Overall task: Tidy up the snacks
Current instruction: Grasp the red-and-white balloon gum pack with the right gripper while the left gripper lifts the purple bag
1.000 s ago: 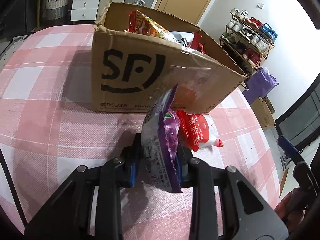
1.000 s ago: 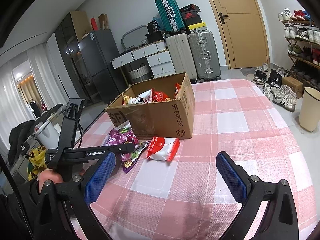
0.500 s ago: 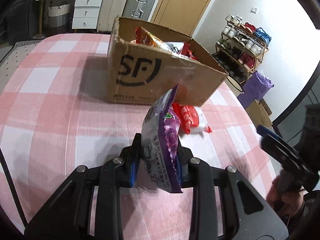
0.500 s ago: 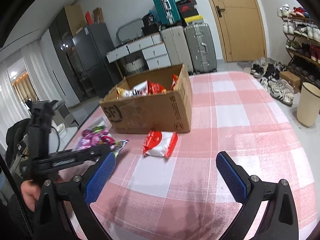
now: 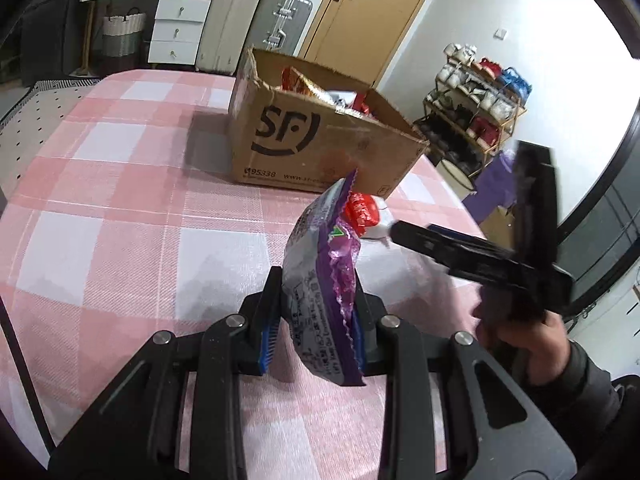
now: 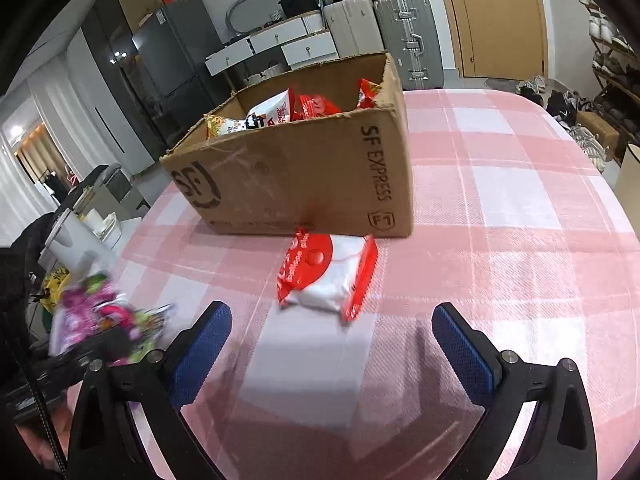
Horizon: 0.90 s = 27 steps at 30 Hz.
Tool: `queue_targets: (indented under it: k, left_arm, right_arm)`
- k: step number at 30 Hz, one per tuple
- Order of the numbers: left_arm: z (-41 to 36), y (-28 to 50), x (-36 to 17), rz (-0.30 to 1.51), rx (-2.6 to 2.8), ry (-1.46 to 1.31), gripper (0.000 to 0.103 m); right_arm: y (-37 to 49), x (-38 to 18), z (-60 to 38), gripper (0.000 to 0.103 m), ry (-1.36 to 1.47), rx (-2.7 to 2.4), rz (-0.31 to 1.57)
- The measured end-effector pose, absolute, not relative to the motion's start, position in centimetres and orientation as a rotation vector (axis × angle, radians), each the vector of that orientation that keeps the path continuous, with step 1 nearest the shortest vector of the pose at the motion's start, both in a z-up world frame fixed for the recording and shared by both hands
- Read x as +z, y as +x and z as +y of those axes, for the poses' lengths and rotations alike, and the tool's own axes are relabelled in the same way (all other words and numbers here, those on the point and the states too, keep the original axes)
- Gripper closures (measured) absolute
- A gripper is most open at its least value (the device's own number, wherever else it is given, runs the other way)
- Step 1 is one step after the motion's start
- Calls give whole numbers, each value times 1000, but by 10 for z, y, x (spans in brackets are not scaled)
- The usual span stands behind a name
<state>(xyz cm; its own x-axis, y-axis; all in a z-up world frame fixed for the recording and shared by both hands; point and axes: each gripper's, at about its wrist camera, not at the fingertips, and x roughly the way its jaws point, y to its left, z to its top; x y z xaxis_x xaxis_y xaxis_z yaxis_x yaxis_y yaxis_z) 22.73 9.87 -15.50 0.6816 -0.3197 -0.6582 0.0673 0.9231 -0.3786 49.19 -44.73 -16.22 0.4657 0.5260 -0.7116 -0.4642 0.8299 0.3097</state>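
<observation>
Tongs on the left (image 5: 312,332) clench a purple-and-white crinkly foil snack packet (image 5: 324,288); right tongs (image 6: 332,344) gape wide over a red-and-white plastic snack pouch (image 6: 326,276).

Held upright between the blue pads, the purple packet looks light and soft, and its slick film would likely slip unless pinched on a flat panel or seam rather than the puffed middle. Lying flat on the pink-and-white checked worktop (image 6: 520,240), just near of the brown cardboard box printed "SF" (image 6: 304,184), the red pouch seems equally light and yielding; its crimped side edges look the surest hold. Other packets already fill the far part of the open-topped box. Its near wall stands high, so each packet must rise over the ragged rim; to the right the worktop lies bare, with room to swing.
</observation>
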Motion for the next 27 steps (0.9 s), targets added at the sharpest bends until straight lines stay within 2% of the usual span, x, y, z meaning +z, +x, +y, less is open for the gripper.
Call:
queue_targets:
  k: [14,22,24,27]
  left_arm:
    - [117,195,-138,777,-190,-349,77]
    - [118,191,-138,791,-178,-358,77]
    - [118,191,-140,799,-180,-366,77]
    - [116,190,-139,804,-178,-365,77]
  right_arm:
    - [518,-178,-387,3,-65,604,956]
    - [524,-181,-376,29,-111,566,928]
    - [523,-181,-377,45,-125,578,913]
    - [519,-181,-378,51,-143,633,902]
